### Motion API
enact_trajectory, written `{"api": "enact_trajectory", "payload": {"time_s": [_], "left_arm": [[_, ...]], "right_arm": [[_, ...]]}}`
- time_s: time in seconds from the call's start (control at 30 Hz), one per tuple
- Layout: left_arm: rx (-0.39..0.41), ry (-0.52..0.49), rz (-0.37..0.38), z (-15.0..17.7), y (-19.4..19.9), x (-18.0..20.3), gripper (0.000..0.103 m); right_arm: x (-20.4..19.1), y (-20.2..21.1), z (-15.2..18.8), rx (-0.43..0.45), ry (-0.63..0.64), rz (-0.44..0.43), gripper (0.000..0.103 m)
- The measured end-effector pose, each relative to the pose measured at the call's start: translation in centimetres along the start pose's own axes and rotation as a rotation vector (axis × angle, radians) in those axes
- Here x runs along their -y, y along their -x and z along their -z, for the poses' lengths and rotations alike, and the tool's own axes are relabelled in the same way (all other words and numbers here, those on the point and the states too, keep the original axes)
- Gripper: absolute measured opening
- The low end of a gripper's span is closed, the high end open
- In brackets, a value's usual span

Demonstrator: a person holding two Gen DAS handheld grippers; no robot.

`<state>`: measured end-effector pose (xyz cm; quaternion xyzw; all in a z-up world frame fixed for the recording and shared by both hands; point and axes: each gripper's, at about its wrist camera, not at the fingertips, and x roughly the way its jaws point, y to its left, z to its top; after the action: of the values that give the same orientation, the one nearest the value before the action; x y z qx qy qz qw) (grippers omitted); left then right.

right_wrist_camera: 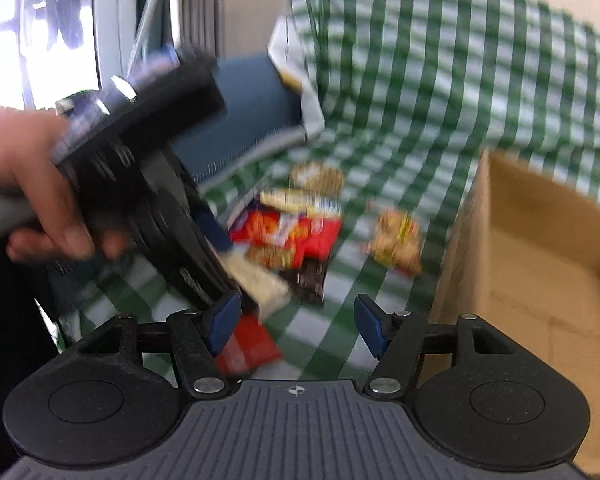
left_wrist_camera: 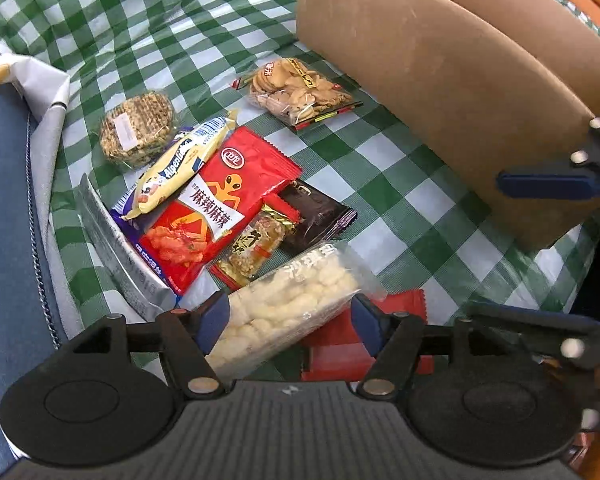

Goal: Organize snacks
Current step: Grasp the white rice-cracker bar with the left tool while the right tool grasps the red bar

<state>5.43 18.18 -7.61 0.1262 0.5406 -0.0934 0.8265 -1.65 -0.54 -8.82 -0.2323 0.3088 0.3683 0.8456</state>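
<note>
The left tool (left_wrist_camera: pixel 288 324) pinched a clear pack of pale puffed snacks (left_wrist_camera: pixel 288 316) just above the checked cloth (left_wrist_camera: pixel 400 184), beside the snack pile (left_wrist_camera: pixel 204 200). The right tool (right_wrist_camera: pixel 296 324) stood spread and empty, near the open cardboard box (right_wrist_camera: pixel 540 264).

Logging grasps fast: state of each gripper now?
Left gripper: shut on clear packet of pale puffed snacks.
Right gripper: open, holding nothing.
</note>
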Motion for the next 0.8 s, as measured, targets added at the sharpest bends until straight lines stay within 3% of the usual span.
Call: {"api": "enact_trajectory", "payload": {"time_s": [0.2, 0.47, 0.57, 0.63, 0.73, 0.8], "left_arm": [[0.002, 0.008, 0.001, 0.0, 0.2, 0.0, 0.072], [-0.017, 0.067, -0.039, 0.2, -0.4, -1.1, 0.074], [-0.001, 0.143, -0.015, 0.4, -0.2, -2.3, 0.064], [0.012, 0.188, 0.014, 0.5, 0.1, -2.9, 0.051], [0.027, 0.269, 0.083, 0.5, 0.6, -3.7, 0.037], [0.029, 0.306, 0.135, 0.6, 0.6, -3.8, 0.033]], "right_arm": [[0.3, -1.8, 0.0, -0.027, -0.048, -0.005, 0.065], [0.3, -1.5, 0.6, 0.013, -0.031, -0.025, 0.067], [-0.1, -1.9, 1.1, -0.002, -0.026, -0.096, 0.072], [-0.9, -2.0, 1.4, -0.006, 0.015, -0.112, 0.076], [-1.6, -2.8, 1.5, -0.03, 0.035, -0.134, 0.077], [-1.8, -3.6, 1.5, -0.053, 0.033, -0.135, 0.077]]}}
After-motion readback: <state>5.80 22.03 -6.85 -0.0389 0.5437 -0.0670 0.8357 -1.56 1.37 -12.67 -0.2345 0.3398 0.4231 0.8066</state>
